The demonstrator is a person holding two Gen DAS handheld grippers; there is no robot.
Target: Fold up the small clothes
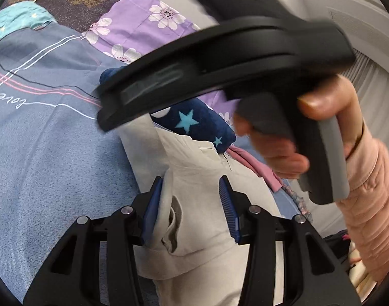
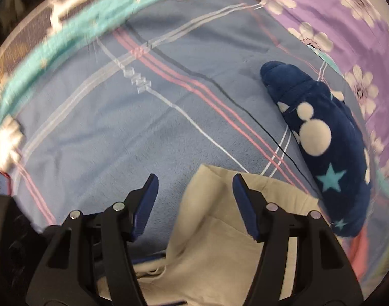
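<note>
One beige garment (image 1: 194, 178) between the left hand-held gripper (image 1: 192, 204) pads, perhaps pinched; right hand-held gripper (image 2: 194, 204) spread.

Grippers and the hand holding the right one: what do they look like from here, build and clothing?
Both the left gripper and the right gripper have black open-frame fingers with silver pivot pins and ribbed blue pads. The right hand grips a black handle with a grey trigger and wears a pink quilted sleeve.

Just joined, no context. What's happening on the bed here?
A person is folding a small beige garment on a blue bedsheet, a handheld gripper in each hand. The left gripper has a bunched part of the garment between its fingers. The right gripper is open over the garment's edge. A navy star-print fleece piece lies beside it.
</note>
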